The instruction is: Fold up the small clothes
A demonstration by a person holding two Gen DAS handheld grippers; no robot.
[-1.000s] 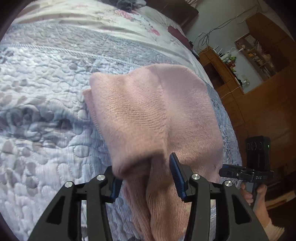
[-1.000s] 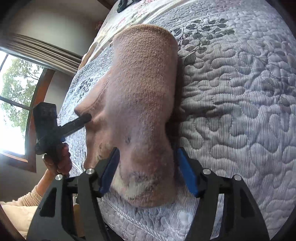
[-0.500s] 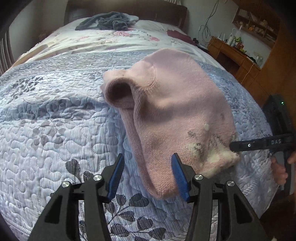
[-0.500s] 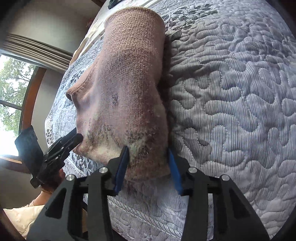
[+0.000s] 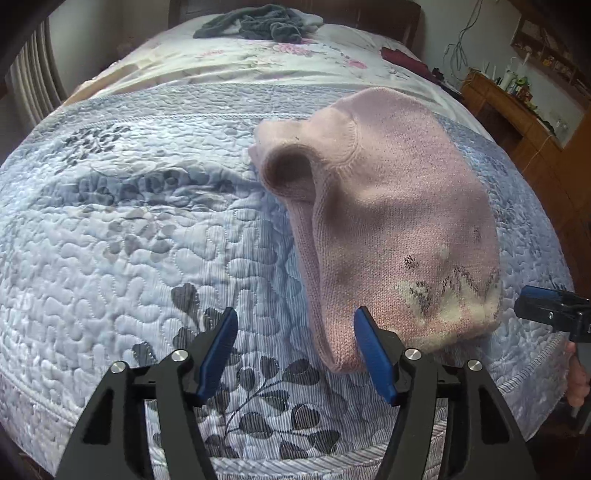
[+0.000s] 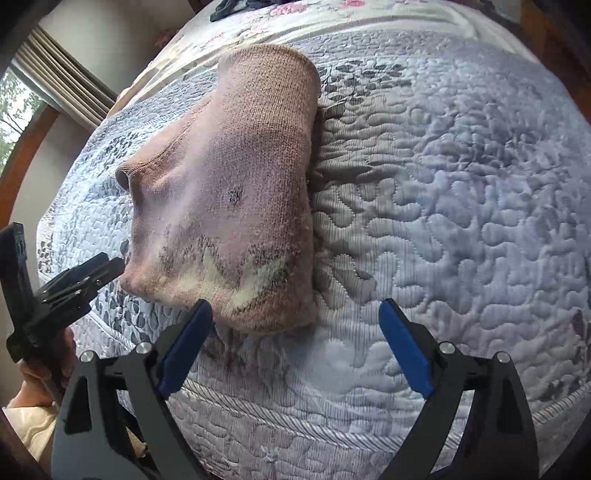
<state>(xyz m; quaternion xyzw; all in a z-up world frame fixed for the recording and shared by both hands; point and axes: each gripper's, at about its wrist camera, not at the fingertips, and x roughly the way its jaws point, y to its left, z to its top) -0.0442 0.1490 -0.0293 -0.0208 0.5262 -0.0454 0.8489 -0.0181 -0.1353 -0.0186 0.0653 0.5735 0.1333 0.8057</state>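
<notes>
So, pink knit sweater (image 5: 402,206) lay folded on the quilted bedspread (image 5: 129,229), near the bed's front edge; everything else placed w/ ref to it. My left gripper (image 5: 295,345) hovered just off its near-left corner, blue fingers (image 5: 218,354) spread wide, nothing btwn them; the right-hand pad sat right by the folded edge, touching or not I couldn't tell. My right gripper (image 6: 295,347) hung at the sweater's near-right corner, jaws also spread wide & empty, left pad just beside the hem, the other over bare quilt. Sweater's white/grey pattern (image 6: 240,273) faced up along the hem closest to both grippers. A sleeve opening (image 5: 288,170) gaped on its left side, seen from left cam. Beyond the sweater, far end of bed, a grey heap of clothes (image 5: 255,27) sat on the floral sheet (image 5: 258,59). To the sweater's right, past the bed, a wooden dresser (image 5: 517,110) w/ small stuff on top. Left of it, in the right cam, curtain & window (image 6: 55,74).
</notes>
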